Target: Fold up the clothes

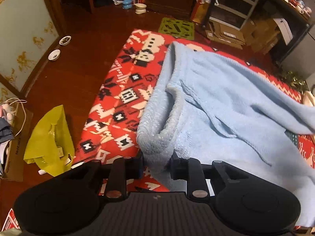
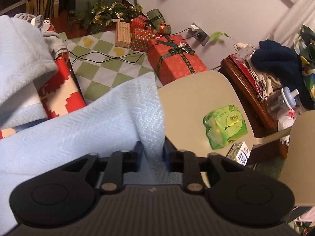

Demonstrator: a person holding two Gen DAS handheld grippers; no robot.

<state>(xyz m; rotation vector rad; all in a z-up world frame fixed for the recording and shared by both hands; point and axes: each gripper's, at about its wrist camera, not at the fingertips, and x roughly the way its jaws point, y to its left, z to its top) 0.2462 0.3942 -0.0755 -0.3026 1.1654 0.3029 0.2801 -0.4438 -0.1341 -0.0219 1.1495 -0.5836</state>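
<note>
Both grippers clamped on the light blue garment, holding it up over the red patterned blanket.

The left gripper has its fingers pinched on a thick, fuzzy edge of the light blue garment, and the cloth spreads forward and off to its right over the red patterned blanket; a yellow bag lies on the floor to its left. The right gripper is nipped on a bunched fold of the garment, which drapes away to its left, with a green packet on the beige tabletop ahead and to its right.
</note>
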